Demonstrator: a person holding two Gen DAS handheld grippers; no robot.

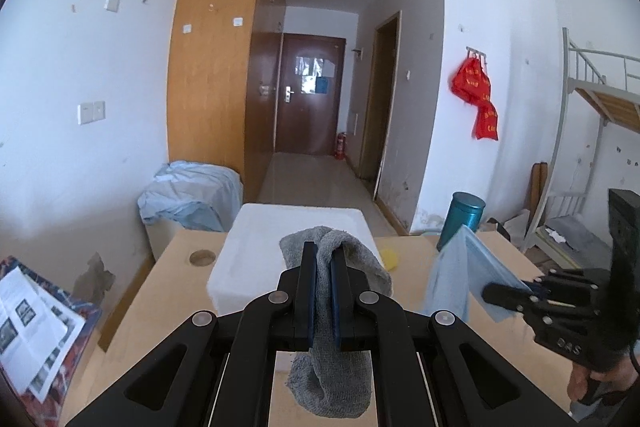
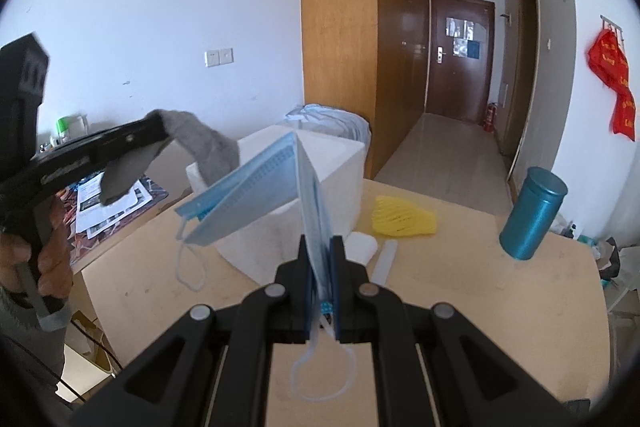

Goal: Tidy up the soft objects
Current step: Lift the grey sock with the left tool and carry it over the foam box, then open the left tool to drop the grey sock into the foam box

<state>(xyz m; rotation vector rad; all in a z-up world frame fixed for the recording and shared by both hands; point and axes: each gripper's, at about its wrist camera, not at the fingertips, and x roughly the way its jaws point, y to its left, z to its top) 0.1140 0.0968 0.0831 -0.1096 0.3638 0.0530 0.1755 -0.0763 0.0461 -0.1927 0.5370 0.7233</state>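
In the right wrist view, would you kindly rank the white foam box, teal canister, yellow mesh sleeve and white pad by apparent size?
1. white foam box
2. teal canister and yellow mesh sleeve: alike, unranked
3. white pad

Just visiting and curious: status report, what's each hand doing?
Left gripper shut on grey sock. Right gripper shut on blue face mask. Both held above white foam box; nothing blocking it.

We see 2 close wrist views, each looking forward over the table [image 1: 168, 267] toward the door [image 2: 460, 59]. Both share the foam box [image 1: 296, 227] and teal can [image 2: 534, 213].
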